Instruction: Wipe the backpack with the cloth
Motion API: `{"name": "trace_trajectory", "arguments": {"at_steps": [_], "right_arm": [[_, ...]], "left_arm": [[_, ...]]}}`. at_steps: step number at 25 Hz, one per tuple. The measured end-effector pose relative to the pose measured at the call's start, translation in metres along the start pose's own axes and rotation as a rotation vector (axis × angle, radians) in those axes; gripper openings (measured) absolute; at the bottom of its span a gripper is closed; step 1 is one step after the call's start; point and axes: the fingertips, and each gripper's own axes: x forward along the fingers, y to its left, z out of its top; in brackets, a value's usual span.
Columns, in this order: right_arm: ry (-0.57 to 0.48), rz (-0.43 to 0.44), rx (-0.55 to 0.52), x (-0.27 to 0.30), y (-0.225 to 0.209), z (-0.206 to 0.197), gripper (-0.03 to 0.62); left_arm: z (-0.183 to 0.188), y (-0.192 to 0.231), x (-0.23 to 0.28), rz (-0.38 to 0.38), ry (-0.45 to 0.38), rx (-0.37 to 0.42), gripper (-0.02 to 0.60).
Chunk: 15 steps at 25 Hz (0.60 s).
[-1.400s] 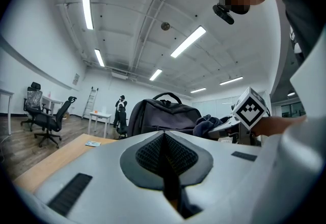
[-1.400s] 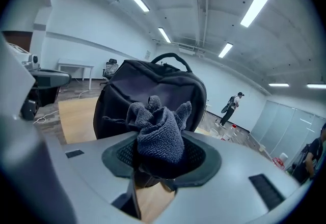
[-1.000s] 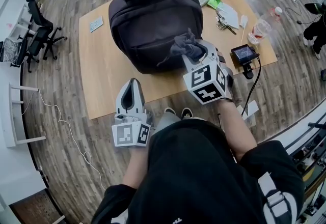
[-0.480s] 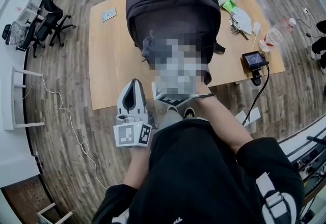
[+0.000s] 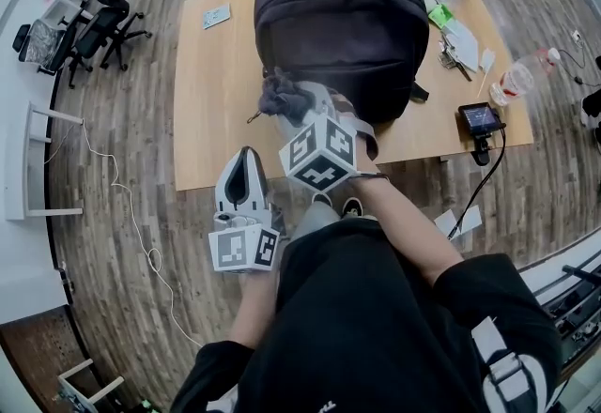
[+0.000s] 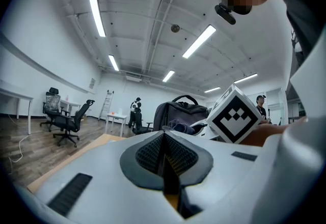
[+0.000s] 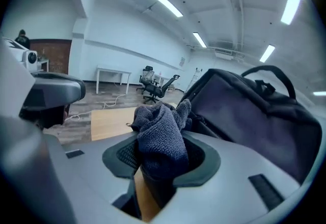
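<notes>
right gripper (image 5: pixel 299 111) pinches grey cloth (image 5: pixel 280 97) at backpack (image 5: pixel 347 26) near-left corner; left gripper (image 5: pixel 245 158) jaws together, empty.

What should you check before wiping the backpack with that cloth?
1. Cloth clamped in the right gripper: ok.
2. Cloth pressing on the backpack: cannot tell; in the head view it sits at the backpack's near corner.
3. Left gripper shut, empty and off the backpack: ok.
4. Backpack lying on the table: ok.
5. Bottle out of the wiping path, at the table's far side edge: ok.
</notes>
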Motion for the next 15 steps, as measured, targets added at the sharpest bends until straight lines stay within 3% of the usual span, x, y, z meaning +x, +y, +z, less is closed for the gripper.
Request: {"name": "trace_trajectory", "arguments": {"at_steps": [8,11,15], "right_arm": [[0.068,0.16,0.252,0.013,0.033,-0.054,0.172],[0.053,0.16,0.309,0.012,0.029,-0.061,0.172],[0.008,0.089,0.343,-0.007,0.007,-0.061,0.172]], "left_arm": [[0.0,-0.005,0.005,-0.019,0.005,0.005,0.015],[-0.001,-0.007,0.007,-0.025,0.007,0.006,0.015],[-0.002,-0.009,0.011,-0.038,0.012,0.003,0.015]]}}
